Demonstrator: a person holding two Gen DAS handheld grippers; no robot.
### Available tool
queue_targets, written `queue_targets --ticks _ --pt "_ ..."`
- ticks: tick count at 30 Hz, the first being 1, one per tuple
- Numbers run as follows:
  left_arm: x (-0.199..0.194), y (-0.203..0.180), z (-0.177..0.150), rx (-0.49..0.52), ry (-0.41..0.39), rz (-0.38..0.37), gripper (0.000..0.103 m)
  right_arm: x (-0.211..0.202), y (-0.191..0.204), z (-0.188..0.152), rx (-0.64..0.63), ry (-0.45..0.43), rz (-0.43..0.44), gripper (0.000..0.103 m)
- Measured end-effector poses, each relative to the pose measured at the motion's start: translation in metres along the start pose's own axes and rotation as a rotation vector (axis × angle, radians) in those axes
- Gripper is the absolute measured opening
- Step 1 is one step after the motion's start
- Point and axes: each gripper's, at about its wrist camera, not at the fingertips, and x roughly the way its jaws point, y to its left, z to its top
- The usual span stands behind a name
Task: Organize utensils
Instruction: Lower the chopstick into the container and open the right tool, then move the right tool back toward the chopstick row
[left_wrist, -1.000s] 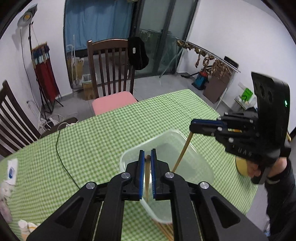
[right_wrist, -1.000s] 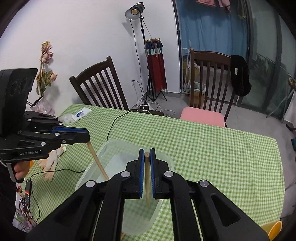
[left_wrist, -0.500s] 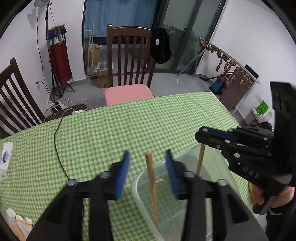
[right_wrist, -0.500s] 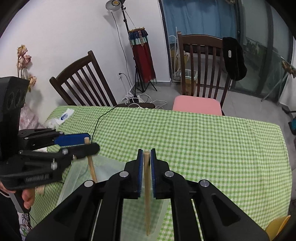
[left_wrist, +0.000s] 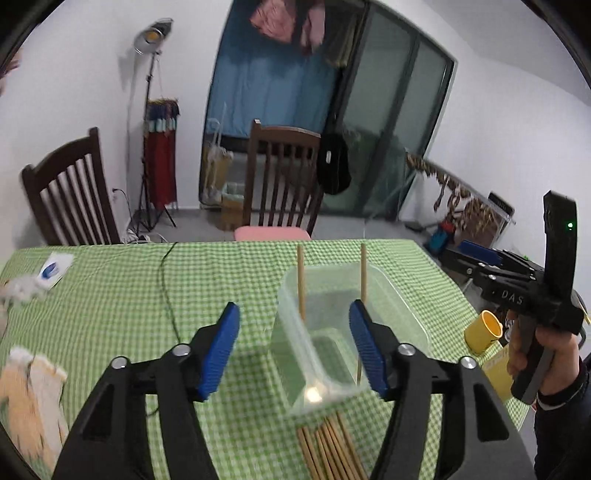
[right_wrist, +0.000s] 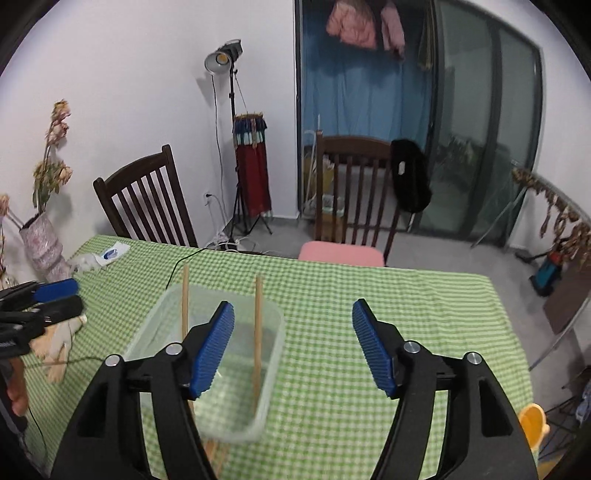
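Note:
A clear plastic container (left_wrist: 388, 295) stands on the green checked tablecloth; it also shows in the right wrist view (right_wrist: 275, 354). Two wooden chopsticks stand upright in it, one on the left (left_wrist: 300, 284) and one on the right (left_wrist: 363, 273); the right wrist view shows them too (right_wrist: 185, 306) (right_wrist: 258, 332). My left gripper (left_wrist: 293, 349) is open and empty, above the container's near end. My right gripper (right_wrist: 291, 349) is open and empty, to the right of the container. A bundle of chopsticks (left_wrist: 328, 450) lies on the cloth in front of the container.
A yellow cup (left_wrist: 483, 330) stands right of the container. A black cable (left_wrist: 166, 295) runs across the cloth. A cloth (left_wrist: 29, 391) lies at the left edge, a tissue pack (right_wrist: 110, 254) and a vase (right_wrist: 42, 247) at the far left. Wooden chairs (right_wrist: 354, 199) stand behind the table.
Both grippers were shut on a chopstick each. They opened, the left first, then pulled back and up. Both chopsticks now stand free in the container.

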Motion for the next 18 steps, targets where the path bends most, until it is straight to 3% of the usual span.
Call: queue_targets --ticks 7,12,18 --pt "-0.063 -0.001 -0.063 0.022 -0.13 0.131 0.075 -0.054 0.005 -0.043 -0.017 -0.096 -0.106 0.082" --pt "-0.089 -0.014 -0.095 0.07 -0.176 0.152 0.09 -0.08 0.01 -0.075 0.011 -0.141 -0.16 0.085" --pt "-0.107 -0.021 -0.13 0.077 -0.205 0.135 0.095 -0.094 0.026 -0.113 -0.017 -0.161 -0.263 0.091"
